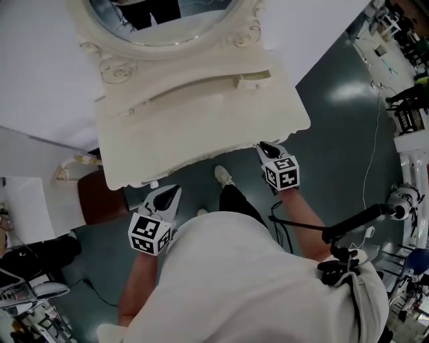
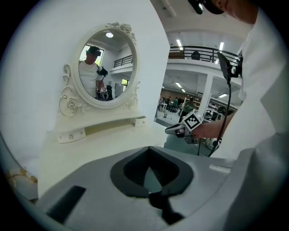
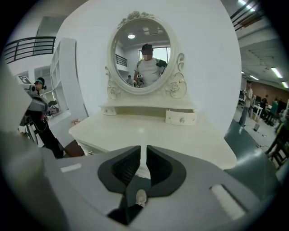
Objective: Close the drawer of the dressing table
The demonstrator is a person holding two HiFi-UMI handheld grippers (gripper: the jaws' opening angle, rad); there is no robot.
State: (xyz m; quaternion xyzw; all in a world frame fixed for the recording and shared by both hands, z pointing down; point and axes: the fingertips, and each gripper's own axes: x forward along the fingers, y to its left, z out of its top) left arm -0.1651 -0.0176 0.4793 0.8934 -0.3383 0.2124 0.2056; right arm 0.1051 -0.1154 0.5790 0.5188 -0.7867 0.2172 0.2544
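The cream dressing table [image 1: 201,127] stands against the white wall, its oval mirror [image 1: 161,20] at the back. On the shelf under the mirror, the small right drawer [image 1: 253,80] [image 3: 180,118] sticks out a little in front of the shelf. The small left drawer [image 3: 108,110] sits flush. My left gripper [image 1: 173,190] [image 2: 149,149] hovers off the table's front left edge, shut and empty. My right gripper [image 1: 265,146] [image 3: 143,149] is at the front right corner, just short of the top, with a narrow slit between its jaws and nothing in it.
A brown stool [image 1: 100,197] stands left of the table, beside a cream ornate chair [image 1: 70,167]. The person's shoe [image 1: 223,175] is on the grey floor below the table front. A thin cable [image 1: 372,147] and equipment racks [image 1: 409,114] are at the right.
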